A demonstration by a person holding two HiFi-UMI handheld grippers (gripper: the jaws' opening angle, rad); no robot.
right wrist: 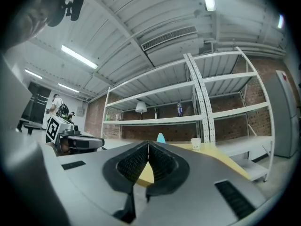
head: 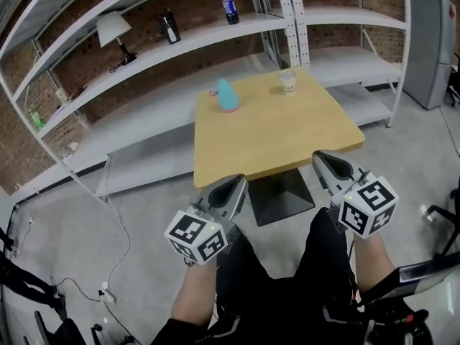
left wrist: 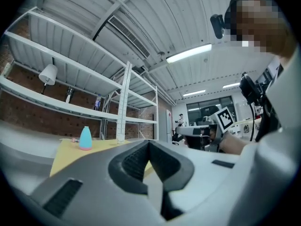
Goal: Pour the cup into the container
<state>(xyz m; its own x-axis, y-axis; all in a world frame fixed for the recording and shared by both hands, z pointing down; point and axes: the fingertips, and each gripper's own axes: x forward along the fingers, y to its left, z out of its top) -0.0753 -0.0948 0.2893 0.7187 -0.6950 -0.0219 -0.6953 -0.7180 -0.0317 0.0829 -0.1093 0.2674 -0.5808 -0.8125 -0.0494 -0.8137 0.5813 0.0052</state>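
Note:
A white paper cup (head: 288, 82) stands near the far right corner of the wooden table (head: 287, 139). A light blue bottle-shaped container (head: 228, 96) stands to its left on a pink base. My left gripper (head: 236, 187) and right gripper (head: 323, 159) are held over the person's lap, short of the table's near edge, both shut and empty. The left gripper view shows its jaws (left wrist: 148, 143) closed, with the container (left wrist: 85, 139) far off. In the right gripper view the jaws (right wrist: 148, 146) meet, and the cup (right wrist: 195, 145) and the container (right wrist: 161, 138) stand beyond them.
White metal shelving (head: 144, 56) runs behind the table, with a lamp (head: 115, 31) and bottles (head: 228, 4) on it. The table stands on a dark pedestal base (head: 280, 196). A grey cabinet (head: 431, 49) is at the right, and cables (head: 108, 286) lie on the floor.

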